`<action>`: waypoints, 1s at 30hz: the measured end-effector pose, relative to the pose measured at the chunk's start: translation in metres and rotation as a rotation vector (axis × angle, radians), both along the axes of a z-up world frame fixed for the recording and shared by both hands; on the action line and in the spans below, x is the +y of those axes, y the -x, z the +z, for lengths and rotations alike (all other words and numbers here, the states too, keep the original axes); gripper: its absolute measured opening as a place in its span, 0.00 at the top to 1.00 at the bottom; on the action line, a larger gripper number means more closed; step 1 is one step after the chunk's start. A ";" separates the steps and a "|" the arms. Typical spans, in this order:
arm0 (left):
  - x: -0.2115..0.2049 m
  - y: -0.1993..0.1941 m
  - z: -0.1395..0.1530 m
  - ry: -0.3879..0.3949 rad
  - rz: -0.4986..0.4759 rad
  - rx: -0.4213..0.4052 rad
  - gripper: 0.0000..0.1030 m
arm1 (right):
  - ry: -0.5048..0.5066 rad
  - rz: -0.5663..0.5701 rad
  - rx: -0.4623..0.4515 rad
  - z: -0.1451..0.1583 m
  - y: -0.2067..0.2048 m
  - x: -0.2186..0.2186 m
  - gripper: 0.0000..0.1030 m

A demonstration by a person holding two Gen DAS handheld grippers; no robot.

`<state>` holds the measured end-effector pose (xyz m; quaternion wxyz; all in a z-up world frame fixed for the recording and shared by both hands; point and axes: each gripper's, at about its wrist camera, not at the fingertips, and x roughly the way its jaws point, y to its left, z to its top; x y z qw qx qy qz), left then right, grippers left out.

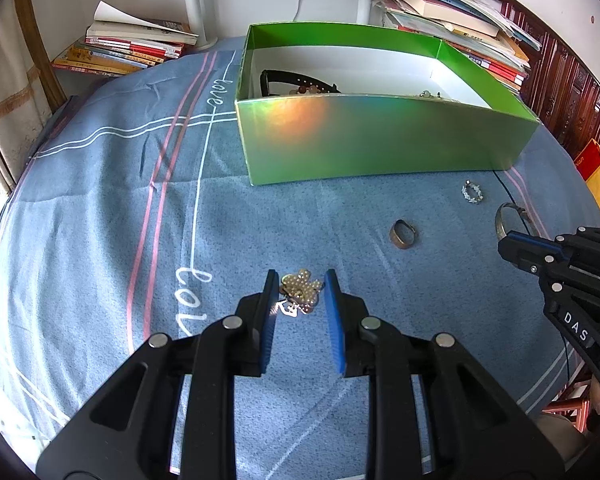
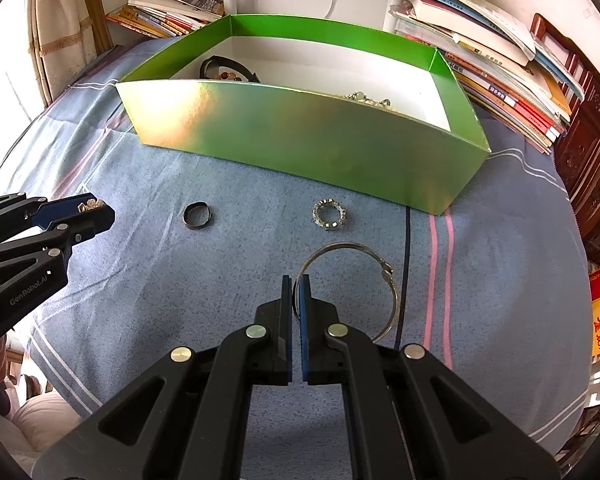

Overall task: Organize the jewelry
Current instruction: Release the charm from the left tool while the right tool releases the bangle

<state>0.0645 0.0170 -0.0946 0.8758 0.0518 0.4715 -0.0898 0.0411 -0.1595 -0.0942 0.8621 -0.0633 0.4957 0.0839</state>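
While both grippers hang low over the blue bedspread [image 1: 100, 208], each has its tips at a piece of jewelry. The left gripper [image 1: 302, 284] has its blue pads narrowed around a small bunch of pearl beads [image 1: 300, 290]; the left pad touches the beads, the right pad stands just beside them, and whether the bunch is truly pinched or only lies between the pads on the cloth cannot be told. In the right wrist view the same beads [image 2: 89, 205] show at the tip of that gripper [image 2: 96, 212], at the left edge of the scene.

The right gripper [image 2: 296, 280] has its pads pressed nearly together on the near-left part of a thin silver bangle [image 2: 380, 264], whose wire runs between them; the rest of the hoop lies to the right on the cloth. From the left wrist view the right gripper [image 1: 504, 242] reaches in from the right and meets the bangle [image 1: 502, 216].

Two rings lie loose on the bedspread between the grippers and the box: a plain dark band [image 2: 197, 216] to the left and a jewelled silver ring [image 2: 329, 214] to its right, well apart from each other.

Farther off stands the open green box [image 2: 300, 140], with a black strap [image 2: 228, 65] and brown beads [image 2: 230, 76] at its far left and pale jewelry [image 2: 366, 98] behind its near wall. Stacks of books [image 2: 500, 92] lie beyond.
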 end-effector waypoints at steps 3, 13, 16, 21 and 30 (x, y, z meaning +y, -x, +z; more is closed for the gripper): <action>-0.001 0.002 0.005 -0.006 0.000 -0.014 0.78 | -0.036 0.009 0.001 0.007 0.000 -0.002 0.97; 0.006 -0.014 0.084 0.001 0.006 -0.235 0.77 | -0.089 0.003 -0.301 0.105 -0.031 -0.021 0.97; 0.007 -0.037 0.103 0.021 0.006 -0.276 0.77 | -0.100 -0.054 -0.333 0.112 -0.062 -0.035 0.97; -0.006 -0.096 0.104 0.059 -0.019 -0.233 0.77 | -0.050 -0.085 -0.239 0.078 -0.121 -0.040 0.97; -0.038 -0.148 0.059 0.052 -0.041 -0.103 0.71 | -0.026 -0.080 -0.136 0.034 -0.146 -0.035 0.74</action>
